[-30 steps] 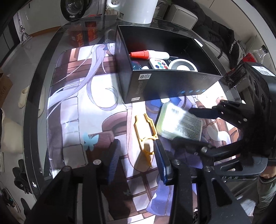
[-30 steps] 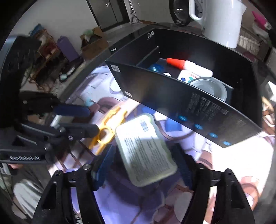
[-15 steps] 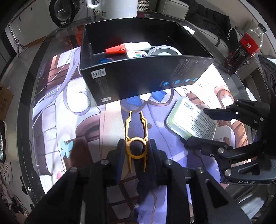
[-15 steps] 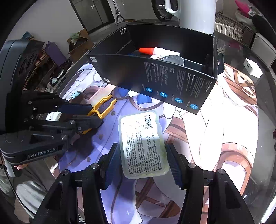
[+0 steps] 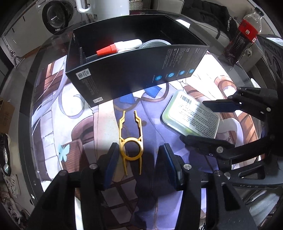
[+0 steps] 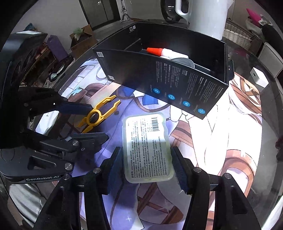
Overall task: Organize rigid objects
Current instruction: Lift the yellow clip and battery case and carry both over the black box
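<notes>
Left wrist view: the left gripper [image 5: 139, 159] stands spread wide, its jaws flanking the yellow tool [image 5: 130, 139] lying flat on the mat [image 5: 53, 113] before the black box [image 5: 134, 70].

Right wrist view: the right gripper [image 6: 146, 164] brackets the tin [image 6: 147, 146]; whether it grips cannot be told.

Round glass worktop [image 5: 235, 70] over an illustrated mat [image 5: 74, 113], washing machine [image 5: 54, 16] behind, white jug [image 6: 207, 16], wicker basket [image 6: 237, 33] — cardboard box [image 6: 81, 38] on floor
</notes>
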{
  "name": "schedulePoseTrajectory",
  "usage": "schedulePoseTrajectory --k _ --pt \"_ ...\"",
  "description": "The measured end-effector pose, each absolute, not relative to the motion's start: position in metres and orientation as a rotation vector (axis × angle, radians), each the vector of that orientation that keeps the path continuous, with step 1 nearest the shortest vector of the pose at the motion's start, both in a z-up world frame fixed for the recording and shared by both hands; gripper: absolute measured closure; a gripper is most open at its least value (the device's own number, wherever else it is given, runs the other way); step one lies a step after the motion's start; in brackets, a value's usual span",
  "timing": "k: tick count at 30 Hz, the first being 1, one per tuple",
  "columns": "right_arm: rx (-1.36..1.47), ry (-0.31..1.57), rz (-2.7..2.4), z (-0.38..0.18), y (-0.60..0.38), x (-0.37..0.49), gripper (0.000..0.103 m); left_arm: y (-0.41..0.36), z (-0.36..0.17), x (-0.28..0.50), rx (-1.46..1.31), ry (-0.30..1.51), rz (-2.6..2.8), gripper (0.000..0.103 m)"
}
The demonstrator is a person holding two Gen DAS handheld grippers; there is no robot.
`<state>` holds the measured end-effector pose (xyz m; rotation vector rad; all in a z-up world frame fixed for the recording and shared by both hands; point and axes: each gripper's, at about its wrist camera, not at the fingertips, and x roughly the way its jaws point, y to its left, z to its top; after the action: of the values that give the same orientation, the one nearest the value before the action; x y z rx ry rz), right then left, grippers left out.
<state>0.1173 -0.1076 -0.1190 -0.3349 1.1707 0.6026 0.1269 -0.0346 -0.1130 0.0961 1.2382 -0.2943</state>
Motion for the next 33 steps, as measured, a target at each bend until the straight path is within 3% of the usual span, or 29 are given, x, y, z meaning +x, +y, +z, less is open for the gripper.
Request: schedulePoseTrajectory --k 2,5,11,22,33 --pt "-0.330 1.169 0.599 -0.120 -0.106 0.118 0.047 -0.036 -0.113 0.126 0.109 1.232 -0.285 0.059" --pt "-0.314 1.168 0.595 -0.118 -0.110 0.117 0.047 -0.033 -0.111 0.124 0.126 1.217 -0.273 0.079" --pt "-0.279 1.117 0.591 -0.105 -0.118 0.115 0.047 -0.028 -0.101 0.121 0.100 1.161 -0.286 0.079" --pt "-0.159 0.842 0.612 -0.040 -0.136 0.099 0.047 -0.015 -0.028 0.097 0.066 0.829 -0.286 0.079" --pt "-0.137 0.594 0.626 0.006 -0.132 0.064 0.047 -0.006 0.011 0.077 0.050 0.591 -0.264 0.079"
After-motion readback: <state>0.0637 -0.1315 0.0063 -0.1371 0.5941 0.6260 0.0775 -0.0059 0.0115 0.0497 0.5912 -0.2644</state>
